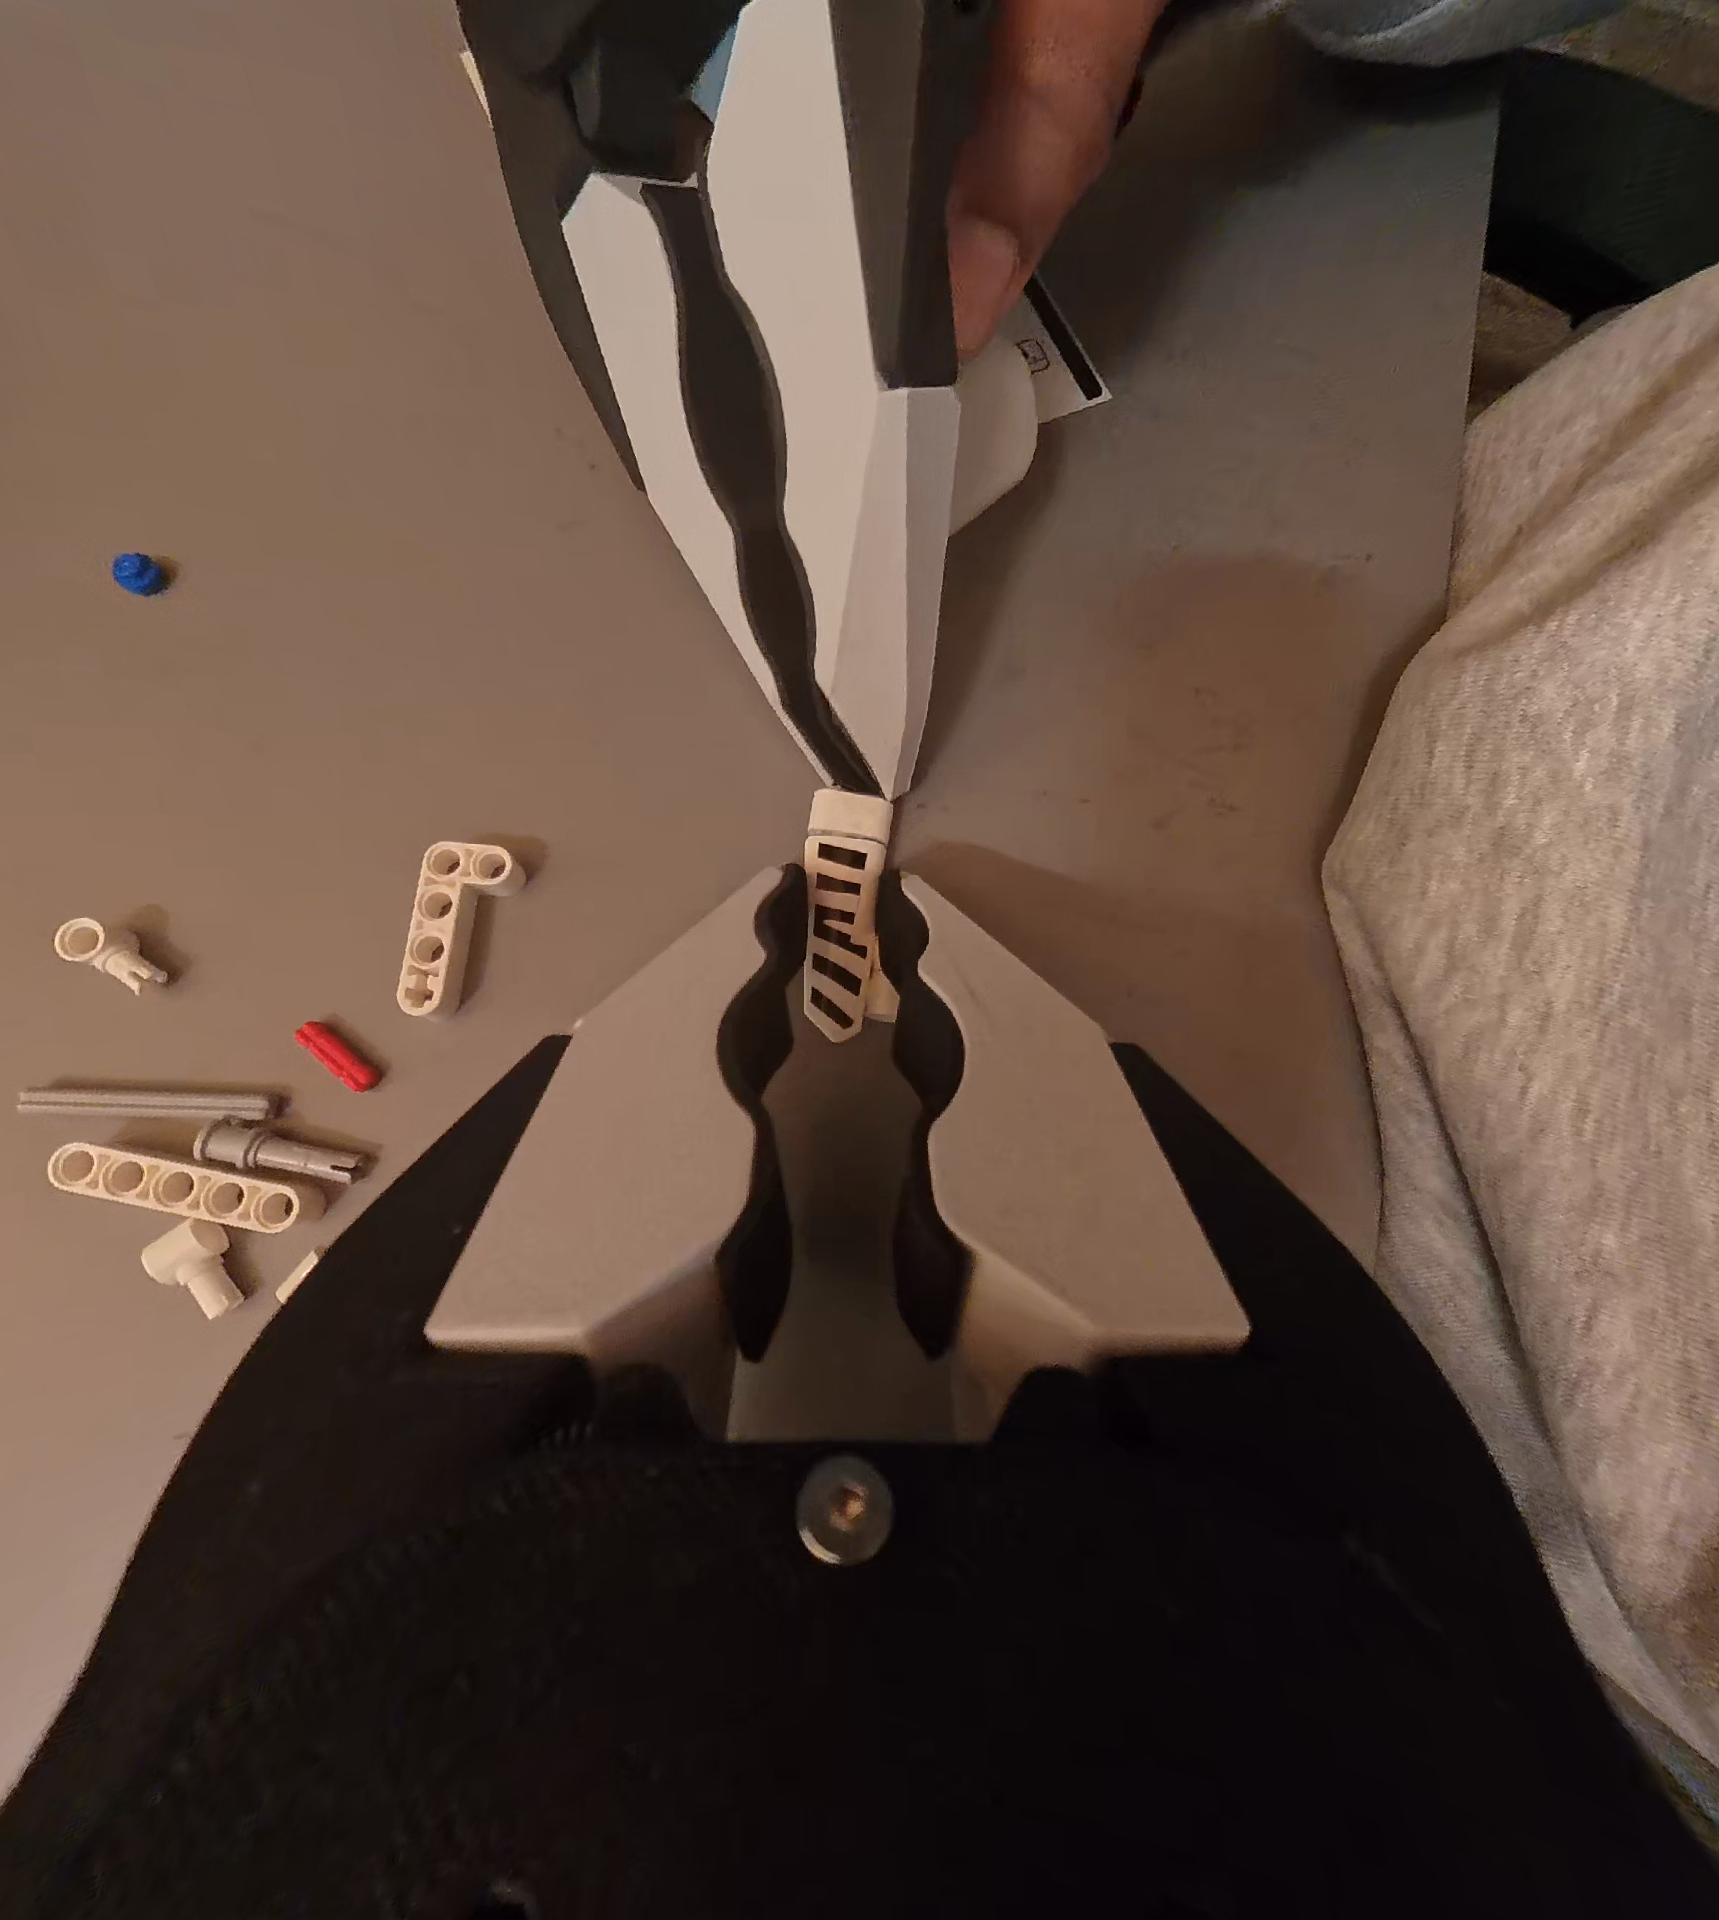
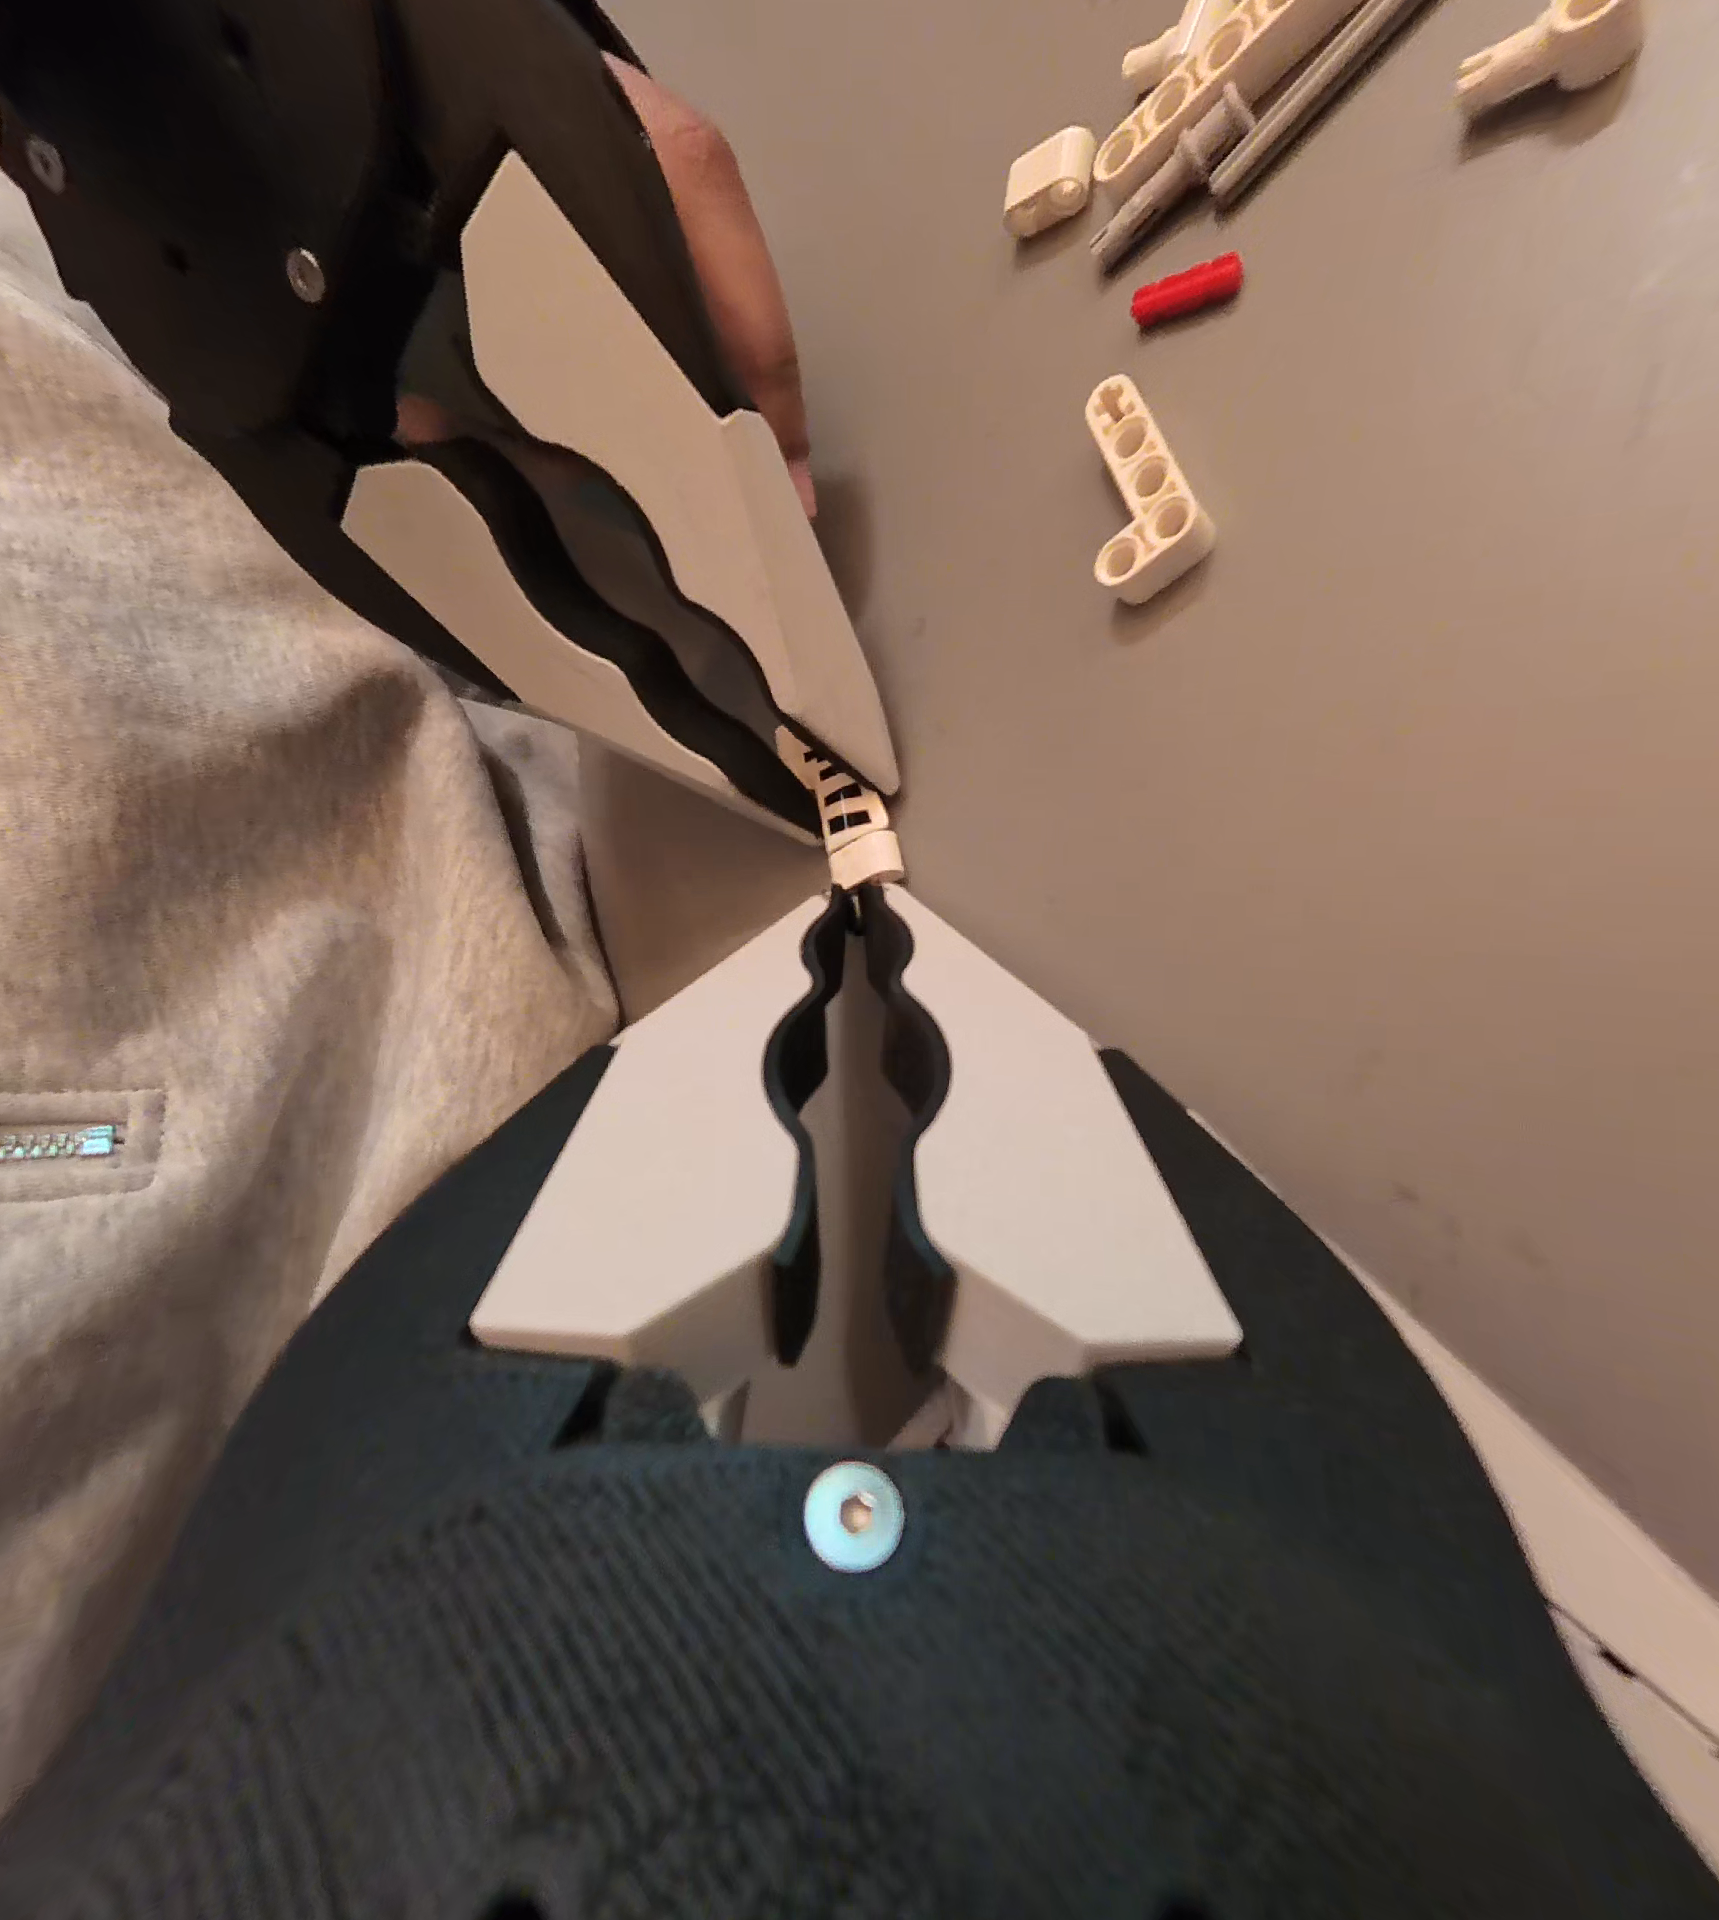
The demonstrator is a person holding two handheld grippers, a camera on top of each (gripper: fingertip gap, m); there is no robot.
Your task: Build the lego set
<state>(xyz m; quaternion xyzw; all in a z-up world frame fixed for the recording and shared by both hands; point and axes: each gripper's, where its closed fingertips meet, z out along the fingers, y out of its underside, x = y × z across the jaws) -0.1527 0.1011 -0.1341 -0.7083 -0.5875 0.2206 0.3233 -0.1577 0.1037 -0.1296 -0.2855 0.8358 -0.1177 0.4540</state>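
The left gripper has its fingers closed almost together on a small white striped piece, pinching its lower half so the black-barred face stays turned up and the far end pokes out free. Meeting it from the far side, the right gripper has its tips drawn tight on something at the white cap at that free end (in the right wrist view the tips look fully pressed together, and what sits between them is too small to make out). The two tools point nose to nose above the grey table, which suits pushing one part into the other: each hand braces against the other instead of against the tabletop. My guess is the joining step is under way, not finished.

Farther out, to the left in the left wrist view, the spare parts lie loose and well apart from the work: an L-shaped beam, a short red pin, a straight beam with holes, a grey rod just beyond it, a grey peg touching the beam, two small white connectors, and a blue stud far off. They look set aside within reach for later steps. A grey garment lies along the table's right edge.
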